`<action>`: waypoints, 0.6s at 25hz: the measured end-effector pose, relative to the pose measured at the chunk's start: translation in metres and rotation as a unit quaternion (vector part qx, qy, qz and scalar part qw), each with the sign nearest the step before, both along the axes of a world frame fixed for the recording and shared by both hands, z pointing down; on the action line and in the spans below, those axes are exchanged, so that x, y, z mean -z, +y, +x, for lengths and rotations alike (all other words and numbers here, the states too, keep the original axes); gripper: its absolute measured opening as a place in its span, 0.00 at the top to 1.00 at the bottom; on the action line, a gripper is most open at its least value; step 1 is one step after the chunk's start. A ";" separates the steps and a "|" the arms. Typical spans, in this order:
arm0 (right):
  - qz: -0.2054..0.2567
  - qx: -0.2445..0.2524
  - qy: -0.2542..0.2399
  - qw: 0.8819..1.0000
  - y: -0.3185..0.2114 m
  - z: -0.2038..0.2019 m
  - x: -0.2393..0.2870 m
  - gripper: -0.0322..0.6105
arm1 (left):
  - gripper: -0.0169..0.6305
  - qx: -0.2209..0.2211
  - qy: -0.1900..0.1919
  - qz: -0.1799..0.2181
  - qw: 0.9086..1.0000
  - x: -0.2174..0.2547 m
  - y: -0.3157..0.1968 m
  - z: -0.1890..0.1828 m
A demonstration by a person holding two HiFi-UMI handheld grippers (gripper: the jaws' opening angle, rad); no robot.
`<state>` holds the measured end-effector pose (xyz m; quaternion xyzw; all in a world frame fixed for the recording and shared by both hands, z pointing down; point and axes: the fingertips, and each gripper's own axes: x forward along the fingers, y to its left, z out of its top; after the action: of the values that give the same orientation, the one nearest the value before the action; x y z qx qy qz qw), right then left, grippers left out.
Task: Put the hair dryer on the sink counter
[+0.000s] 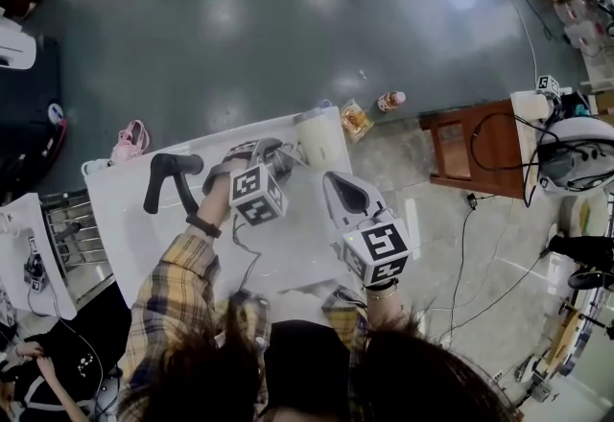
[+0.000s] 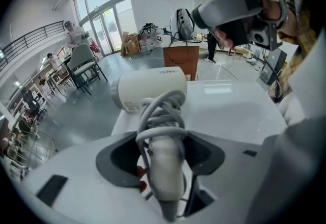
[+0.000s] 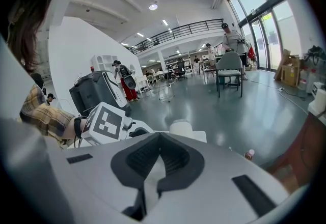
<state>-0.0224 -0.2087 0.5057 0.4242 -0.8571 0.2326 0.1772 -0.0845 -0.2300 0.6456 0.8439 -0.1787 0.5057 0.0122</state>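
The hair dryer (image 2: 150, 89) is held by the left gripper (image 1: 263, 159) over the far side of the white tabletop (image 1: 144, 238). The left fingers (image 2: 114, 159) stand wide apart and grip its handle (image 2: 165, 167), one on each side.

In the left gripper view, the handle's long axis runs from the barrel straight back to 6 o'clock, toward the camera. A grey cord (image 2: 162, 111) is coiled in several loops around the handle's upper part, just under the barrel. The cream barrel lies crosswise to the handle, with its round end with the printed label facing 9 o'clock. Its other end points to 3 o'clock, over the pale sink basin (image 2: 239, 111). Whether the barrel touches the tabletop cannot be told.

In the head view, the barrel lies at 1 o'clock from the left gripper's marker cube (image 1: 257, 195), at the tabletop's far edge. The black faucet (image 1: 171, 176) stands at 9 o'clock from that cube, apart from it.

The right gripper (image 1: 343, 195) hangs at 4 o'clock from the left one, well short of the dryer. Its fingers (image 3: 135, 159) are closed together at the tips, with nothing between them. Only a thin wedge of white tabletop shows behind them.
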 end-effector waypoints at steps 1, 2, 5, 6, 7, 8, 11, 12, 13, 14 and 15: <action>-0.001 0.001 0.000 1.000 0.000 0.000 0.000 0.93 | 0.60 0.002 0.001 -0.003 1.000 -0.001 0.000 0.000; -0.001 0.002 0.000 1.000 0.001 -0.001 -0.001 0.93 | 0.60 0.004 0.002 -0.006 1.000 -0.002 0.001 0.000; -0.003 0.005 0.000 1.000 0.002 -0.004 -0.003 0.93 | 0.60 0.008 0.006 -0.010 1.000 -0.004 0.001 -0.001; -0.004 0.006 0.000 1.000 0.002 -0.005 -0.003 0.93 | 0.60 0.009 0.007 -0.011 1.000 -0.004 0.001 -0.001; -0.005 0.007 0.001 1.000 0.002 -0.006 -0.004 0.93 | 0.60 0.009 0.008 -0.011 1.000 -0.004 0.001 -0.001; -0.006 0.008 0.001 1.000 0.002 -0.006 -0.005 0.93 | 0.59 0.009 0.009 -0.013 1.000 -0.005 0.001 -0.001; -0.008 0.011 0.002 1.000 0.002 -0.009 -0.008 0.93 | 0.59 0.010 0.010 -0.016 1.000 -0.007 0.000 -0.001; -0.009 0.012 0.002 1.000 0.002 -0.010 -0.008 0.93 | 0.59 0.010 0.011 -0.016 1.000 -0.007 0.000 -0.001; -0.010 0.013 0.002 1.000 0.002 -0.011 -0.008 0.93 | 0.59 0.011 0.013 -0.016 1.000 -0.007 0.000 -0.001; -0.010 0.014 0.002 1.000 0.001 -0.012 -0.008 0.93 | 0.59 0.012 0.013 -0.016 1.000 -0.007 0.000 -0.001; -0.010 0.014 0.002 1.000 0.001 -0.013 -0.008 0.93 | 0.59 0.013 0.014 -0.016 1.000 -0.007 0.000 -0.001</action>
<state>-0.0351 -0.2080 0.5141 0.4109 -0.8601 0.2377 0.1868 -0.0857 -0.2300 0.6528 0.8481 -0.1817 0.4965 0.0344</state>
